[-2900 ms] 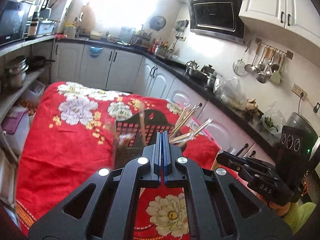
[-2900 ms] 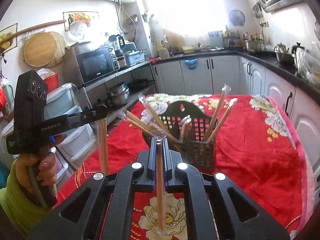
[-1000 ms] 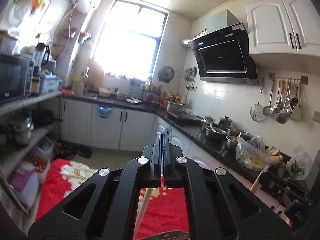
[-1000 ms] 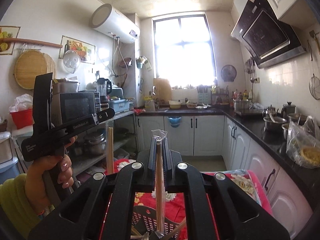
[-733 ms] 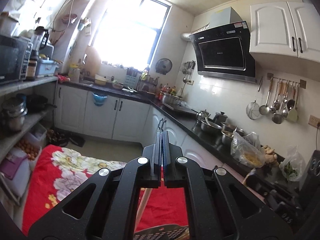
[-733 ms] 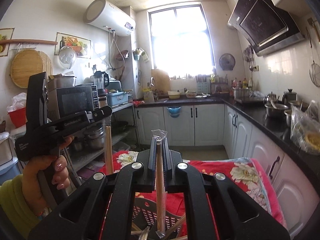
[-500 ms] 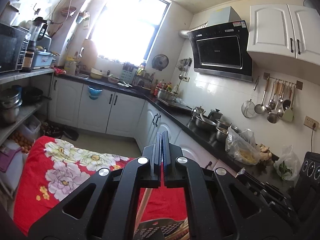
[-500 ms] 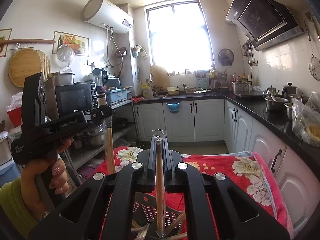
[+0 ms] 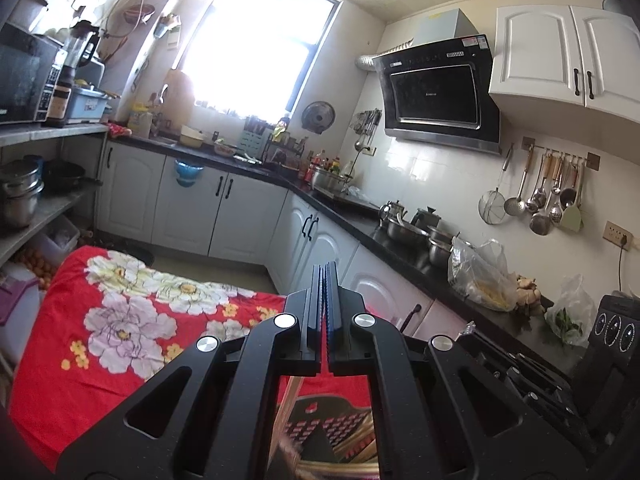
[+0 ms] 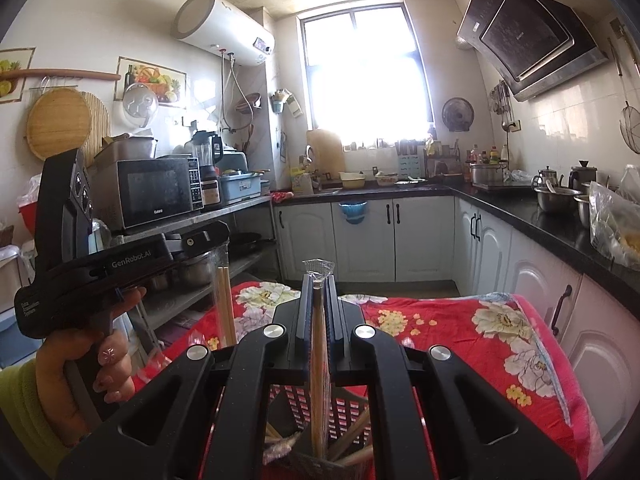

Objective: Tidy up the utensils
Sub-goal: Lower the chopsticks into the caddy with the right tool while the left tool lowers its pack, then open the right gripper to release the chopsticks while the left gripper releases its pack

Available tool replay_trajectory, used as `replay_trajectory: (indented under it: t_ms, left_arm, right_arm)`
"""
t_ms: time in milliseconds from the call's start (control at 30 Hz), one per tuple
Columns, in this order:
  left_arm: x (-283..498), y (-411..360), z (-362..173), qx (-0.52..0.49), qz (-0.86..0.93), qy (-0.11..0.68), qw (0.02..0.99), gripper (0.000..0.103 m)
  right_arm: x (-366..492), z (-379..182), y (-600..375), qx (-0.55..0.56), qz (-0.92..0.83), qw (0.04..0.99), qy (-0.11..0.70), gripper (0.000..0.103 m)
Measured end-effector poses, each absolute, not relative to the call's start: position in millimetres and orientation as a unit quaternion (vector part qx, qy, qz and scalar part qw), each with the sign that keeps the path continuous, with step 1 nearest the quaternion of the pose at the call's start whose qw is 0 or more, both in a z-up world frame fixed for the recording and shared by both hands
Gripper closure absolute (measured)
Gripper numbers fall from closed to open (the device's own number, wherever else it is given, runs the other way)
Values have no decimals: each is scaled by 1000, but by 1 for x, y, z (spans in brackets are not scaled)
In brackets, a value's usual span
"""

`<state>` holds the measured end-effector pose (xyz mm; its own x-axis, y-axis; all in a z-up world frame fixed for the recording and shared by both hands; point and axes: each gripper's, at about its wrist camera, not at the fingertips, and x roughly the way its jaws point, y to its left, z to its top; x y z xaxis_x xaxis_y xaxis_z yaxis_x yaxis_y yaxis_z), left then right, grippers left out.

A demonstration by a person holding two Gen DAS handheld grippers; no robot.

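My left gripper (image 9: 324, 270) is shut on a pair of wrapped chopsticks (image 9: 285, 402) that hangs straight down beneath it. In the right wrist view that gripper (image 10: 221, 237), held by a hand in a green sleeve, shows the same pair (image 10: 225, 308) below its tips. My right gripper (image 10: 319, 280) is shut on another wrapped chopstick pair (image 10: 318, 360), upright between its fingers, wrapper tip poking above. Its lower end reaches into the black slotted utensil basket (image 10: 346, 410), which holds several more chopsticks. The basket (image 9: 340, 426) lies just below both grippers.
A red flowered cloth (image 9: 112, 344) covers the table under the basket. White cabinets and a black counter (image 9: 400, 248) with pots and bags run along the right. Shelves with a microwave (image 10: 158, 192) stand on the left.
Both grippers have come down, each still shut on its chopsticks. The red cloth and the basket have risen into view at the bottom of both wrist views.
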<state>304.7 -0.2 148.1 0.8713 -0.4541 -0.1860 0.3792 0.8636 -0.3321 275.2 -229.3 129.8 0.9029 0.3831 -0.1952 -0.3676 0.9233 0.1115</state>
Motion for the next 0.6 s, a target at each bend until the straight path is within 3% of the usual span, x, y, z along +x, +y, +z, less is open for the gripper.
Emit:
replay_trajectory:
  t_ms: [433,600]
  left_arm:
    - [285,10,130,-129,-200,190,952,103]
    - [275,16,128,-128,-196,207,950,92]
  right_arm:
    - [262,110,-243,61,177,970,156,97]
    - [255,108,-242,60,176,968,168,97]
